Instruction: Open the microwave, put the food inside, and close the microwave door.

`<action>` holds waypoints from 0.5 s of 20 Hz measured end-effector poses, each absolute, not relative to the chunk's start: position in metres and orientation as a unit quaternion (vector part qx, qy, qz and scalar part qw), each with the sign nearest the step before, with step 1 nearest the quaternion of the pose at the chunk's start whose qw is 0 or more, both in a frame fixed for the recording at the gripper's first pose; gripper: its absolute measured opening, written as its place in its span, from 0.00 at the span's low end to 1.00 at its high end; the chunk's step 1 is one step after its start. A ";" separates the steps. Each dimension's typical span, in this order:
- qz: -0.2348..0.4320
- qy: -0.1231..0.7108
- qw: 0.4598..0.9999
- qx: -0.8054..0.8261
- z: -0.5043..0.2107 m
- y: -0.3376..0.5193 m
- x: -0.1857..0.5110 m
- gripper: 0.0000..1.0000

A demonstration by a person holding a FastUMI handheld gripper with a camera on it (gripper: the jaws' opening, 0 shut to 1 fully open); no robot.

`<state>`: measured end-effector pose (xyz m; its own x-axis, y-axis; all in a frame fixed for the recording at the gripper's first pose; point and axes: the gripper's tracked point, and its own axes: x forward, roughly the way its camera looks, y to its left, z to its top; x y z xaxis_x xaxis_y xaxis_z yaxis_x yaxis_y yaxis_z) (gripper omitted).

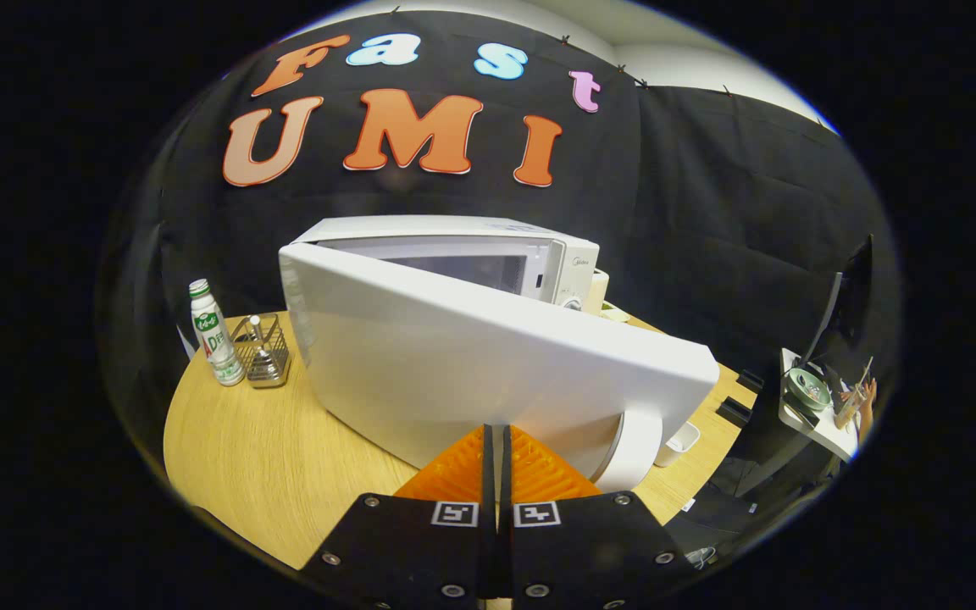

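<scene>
The claw [495, 440] has its two fingers pressed together with nothing between them, tips right at the outer face of the microwave door [488, 364]. The door stands part open, hinged at the left, its free edge with the handle [636, 449] swung out toward the right of the fingers. Behind it the microwave [454, 246] sits on the wooden counter [251, 457], its cavity partly visible. To the left of the microwave stand a bottle [213, 335] and, just beside it, a wire basket [263, 352]. Far right, beyond the counter, a small table holds a bowl [808, 388].
</scene>
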<state>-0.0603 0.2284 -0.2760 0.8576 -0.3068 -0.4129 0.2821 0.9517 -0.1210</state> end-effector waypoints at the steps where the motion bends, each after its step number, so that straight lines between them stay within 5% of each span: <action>1: -0.157 0.211 0.964 -0.021 -0.276 0.220 -0.053 0.01; 10: -0.176 0.173 0.969 -0.007 -0.275 0.159 0.035 0.01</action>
